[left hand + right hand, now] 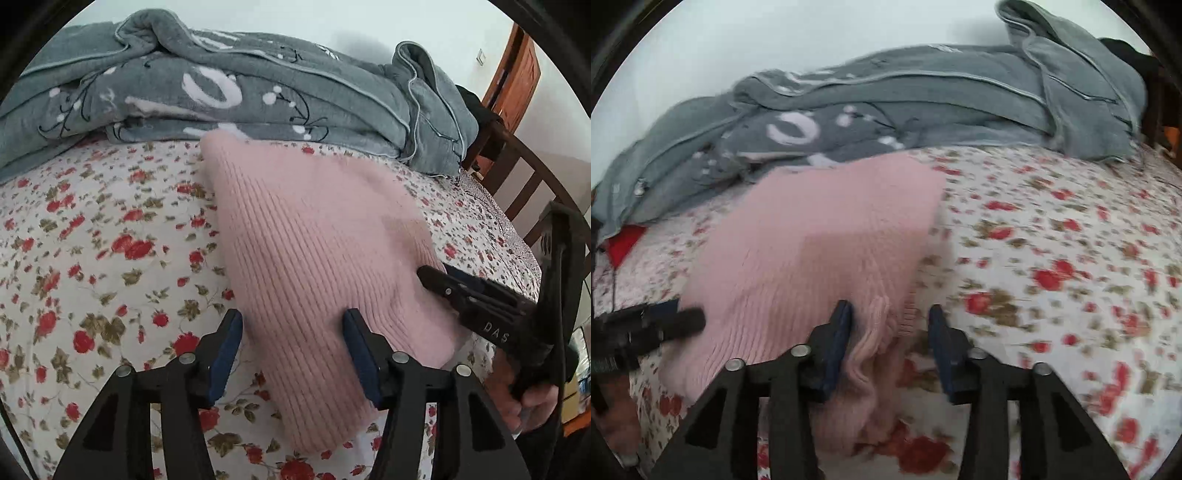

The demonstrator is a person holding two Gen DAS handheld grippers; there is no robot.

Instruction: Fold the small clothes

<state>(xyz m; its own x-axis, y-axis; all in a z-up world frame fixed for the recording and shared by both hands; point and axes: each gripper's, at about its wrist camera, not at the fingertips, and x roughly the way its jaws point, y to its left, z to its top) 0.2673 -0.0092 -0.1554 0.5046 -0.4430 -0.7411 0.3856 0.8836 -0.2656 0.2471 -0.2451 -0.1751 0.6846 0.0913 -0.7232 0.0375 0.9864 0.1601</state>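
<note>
grey blanket (229, 88) bunched | floral sheet (92, 240) | wooden bedframe (524, 184)

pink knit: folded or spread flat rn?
Folded. The pink knit lies as a compact doubled panel on the floral sheet, its near edge bunched between the right gripper's open jaws.

The bed (92, 236) has a white sheet with little red flowers. A pink knitted top (295, 251) lies flat in the middle. At twelve o'clock from it, a big gray blanket (229, 88) is bunched up, touching its far edge.
</note>
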